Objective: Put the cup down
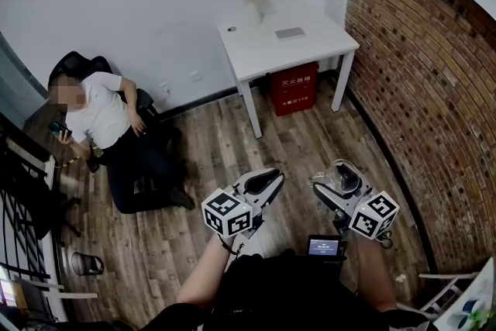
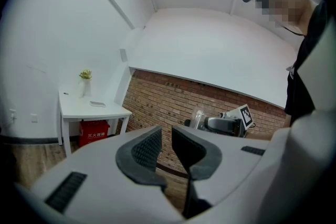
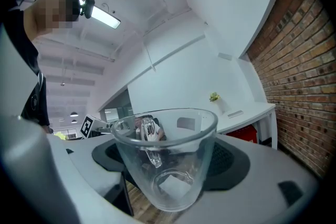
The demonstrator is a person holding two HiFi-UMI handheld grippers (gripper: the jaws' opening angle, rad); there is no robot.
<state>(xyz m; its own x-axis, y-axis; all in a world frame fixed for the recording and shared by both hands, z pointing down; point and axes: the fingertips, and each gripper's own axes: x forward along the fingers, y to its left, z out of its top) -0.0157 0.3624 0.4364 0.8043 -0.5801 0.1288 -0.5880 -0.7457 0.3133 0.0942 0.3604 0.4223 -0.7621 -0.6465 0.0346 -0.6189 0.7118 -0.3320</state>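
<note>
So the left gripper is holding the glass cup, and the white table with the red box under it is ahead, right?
Not quite: the right gripper holds the glass cup, as the right gripper view shows. The left gripper has nothing between its jaws. The white table with the red box under it is ahead.

Small office-like room: wood-plank floor, white desk at twelve o'clock, brick wall at three, person in office chair at ten.
</note>
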